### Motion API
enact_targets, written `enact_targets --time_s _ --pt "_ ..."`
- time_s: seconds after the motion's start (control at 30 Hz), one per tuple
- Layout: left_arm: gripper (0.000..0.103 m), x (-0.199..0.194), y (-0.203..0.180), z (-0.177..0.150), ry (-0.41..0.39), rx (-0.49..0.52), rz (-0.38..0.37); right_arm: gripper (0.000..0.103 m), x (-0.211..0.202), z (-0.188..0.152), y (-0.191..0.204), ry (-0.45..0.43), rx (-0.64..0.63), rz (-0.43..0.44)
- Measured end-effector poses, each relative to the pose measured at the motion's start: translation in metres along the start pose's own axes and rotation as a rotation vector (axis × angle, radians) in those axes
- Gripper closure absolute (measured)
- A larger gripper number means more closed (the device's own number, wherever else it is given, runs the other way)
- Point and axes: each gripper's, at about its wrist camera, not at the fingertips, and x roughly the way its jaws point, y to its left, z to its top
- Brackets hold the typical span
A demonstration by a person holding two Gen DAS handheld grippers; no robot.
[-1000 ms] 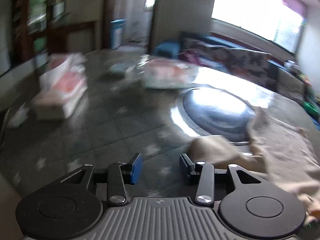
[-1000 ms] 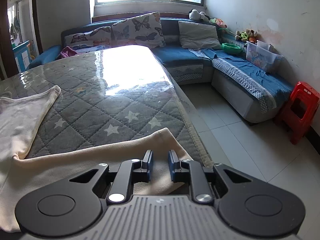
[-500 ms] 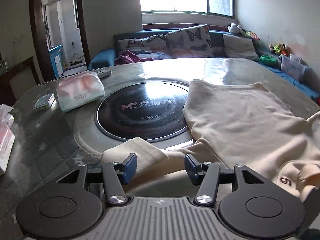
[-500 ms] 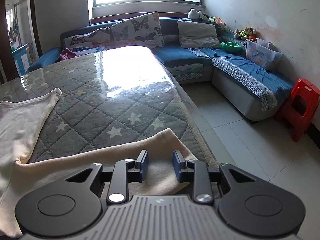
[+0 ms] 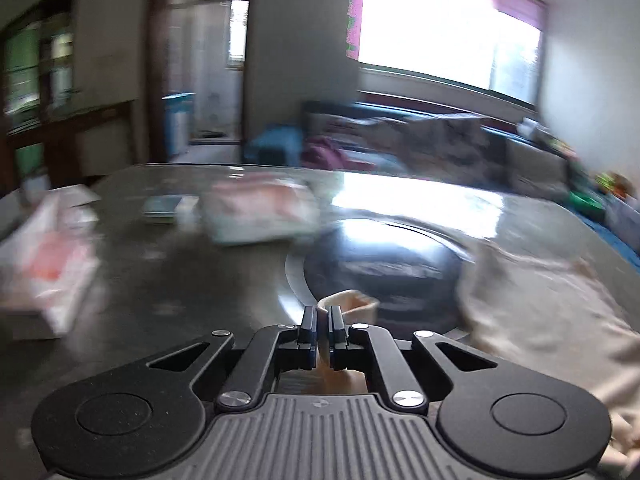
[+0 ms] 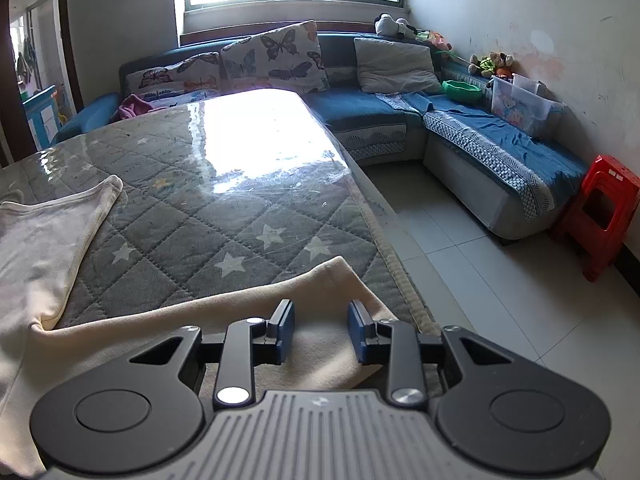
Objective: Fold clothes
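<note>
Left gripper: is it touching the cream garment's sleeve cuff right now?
Touching. The left wrist view shows the left gripper shut on the sleeve cuff, cloth pinched between its fingers.

Your right gripper [image 6: 320, 330] sits w/ jaws apart over the cream garment's sleeve end [image 6: 312, 312], near edge of quilted star-print table [image 6: 224, 216].

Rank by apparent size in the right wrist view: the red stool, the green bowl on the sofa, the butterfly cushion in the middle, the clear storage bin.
1. butterfly cushion
2. red stool
3. clear storage bin
4. green bowl

The stool stands nearer the camera, so its rank over the bin is apparent only.
</note>
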Motion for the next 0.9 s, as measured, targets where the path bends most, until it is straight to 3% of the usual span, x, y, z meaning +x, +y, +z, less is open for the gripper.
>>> enact_targets --time_s 0.17,0.3,0.4,0.47,0.53,0.7,0.8,0.9 --pt "0.095 0.011 0.036 -0.014 0.084 -0.051 0.130 0.070 0.000 0.001 0.001 0.004 -0.001 -0.003" --pt "0.092 0.018 0.045 -0.026 0.141 -0.062 0.180 0.068 0.001 0.002 0.003 0.009 -0.007 -0.006" --pt "0.090 0.013 0.040 -0.024 0.123 -0.061 0.155 0.067 0.001 0.003 0.004 0.013 -0.011 -0.009" --pt "0.083 0.013 0.031 -0.019 0.106 -0.022 0.112 0.067 0.001 0.004 0.005 0.015 -0.012 -0.010" --pt "0.061 0.020 0.021 -0.014 0.100 0.015 0.100 0.066 0.001 0.004 0.005 0.016 -0.011 -0.011" --pt "0.055 0.050 0.011 -0.008 0.142 0.038 0.097 0.065 0.002 0.004 0.006 0.018 -0.009 -0.012" --pt "0.057 0.059 0.010 -0.008 0.167 0.041 0.061 0.065 0.002 0.005 0.005 0.019 -0.009 -0.010" --pt "0.095 0.060 0.006 -0.010 0.157 0.061 0.031 0.064 0.002 0.004 0.006 0.018 -0.009 -0.010"
